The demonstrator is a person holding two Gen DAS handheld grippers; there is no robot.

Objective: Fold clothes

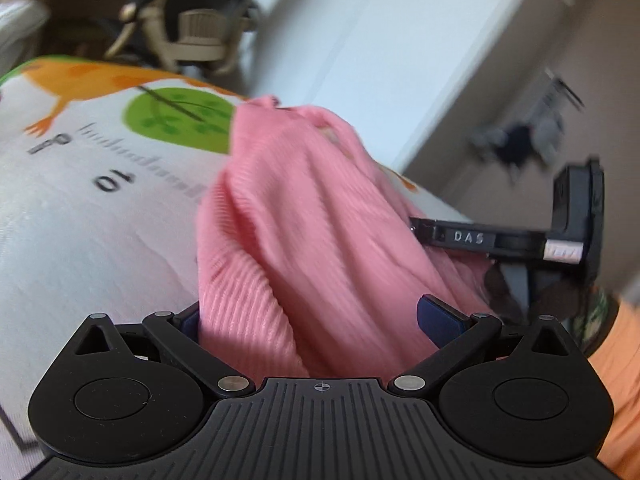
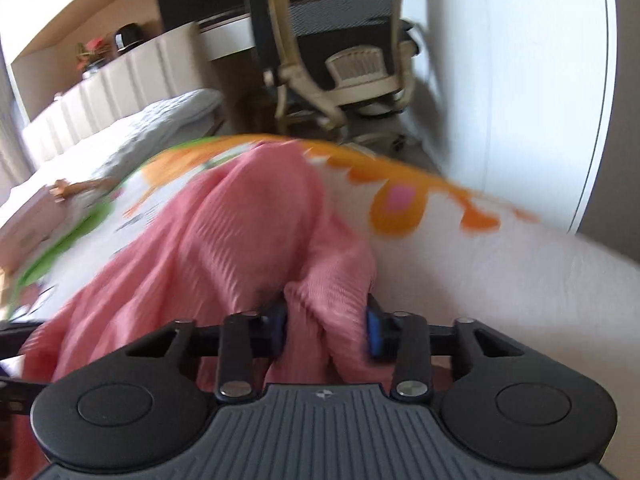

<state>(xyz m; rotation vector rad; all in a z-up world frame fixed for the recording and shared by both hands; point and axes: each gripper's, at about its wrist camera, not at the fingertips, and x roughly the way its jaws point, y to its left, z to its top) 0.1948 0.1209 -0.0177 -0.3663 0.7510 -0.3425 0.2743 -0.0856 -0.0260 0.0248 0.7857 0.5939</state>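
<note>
- Between the left gripper's (image 1: 320,316) spread fingers runs a pink ribbed garment (image 1: 296,232); whether the blue pads actually pinch it cannot be told.
- On the right gripper (image 2: 326,330), the blue pads (image 2: 374,334) are closed on a bunched fold of the same cloth.
- It drapes over a white printed sheet (image 1: 88,208) with orange and green shapes.
- An office chair (image 2: 344,44) stands behind.

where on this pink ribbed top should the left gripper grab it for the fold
Probably at the bunched near edge of the pink ribbed top, coming in from the near side: that edge already runs between the left gripper's wide-spread fingers, while the far end trails onto the printed sheet. The right gripper pinches a neighbouring fold.
</note>
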